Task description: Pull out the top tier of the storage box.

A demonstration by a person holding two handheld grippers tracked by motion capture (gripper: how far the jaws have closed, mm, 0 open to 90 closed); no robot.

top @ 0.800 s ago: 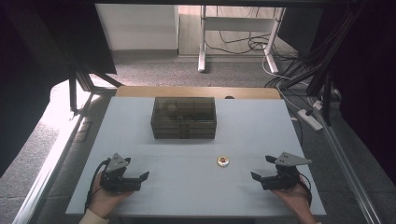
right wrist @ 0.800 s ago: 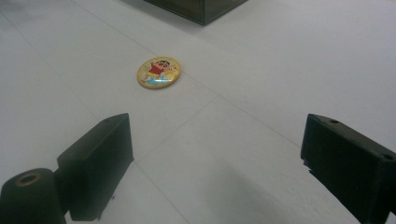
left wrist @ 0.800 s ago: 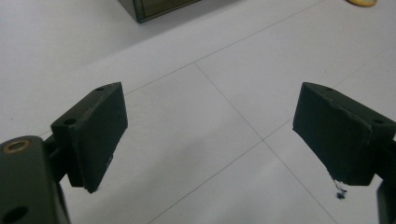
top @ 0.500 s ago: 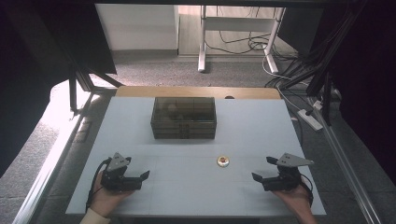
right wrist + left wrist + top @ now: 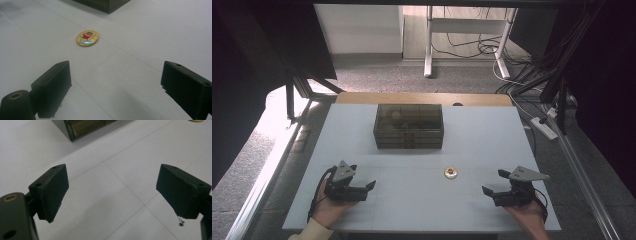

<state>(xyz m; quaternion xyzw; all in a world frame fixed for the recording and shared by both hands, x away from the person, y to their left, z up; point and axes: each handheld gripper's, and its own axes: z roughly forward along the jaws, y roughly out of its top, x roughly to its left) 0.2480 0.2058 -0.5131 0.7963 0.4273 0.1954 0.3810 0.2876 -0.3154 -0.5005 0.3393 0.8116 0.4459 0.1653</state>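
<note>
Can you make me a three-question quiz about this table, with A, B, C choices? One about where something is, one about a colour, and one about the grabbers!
1. Where is the badge?
A. On the table, in front of the box
B. Inside the box
C. In the left gripper

2. What colour is the badge's rim?
A. Blue
B. Yellow
C. Black

3. How does the right gripper stand?
A. Shut on the badge
B. Shut on the box
C. Open, holding nothing

Answers:
1 A: the high view shows it lying flat on the table, nearer the person than the box.
2 B: the right gripper view shows a yellow edge round a cartoon figure.
3 C: its jaws stand wide apart over bare table.
</note>
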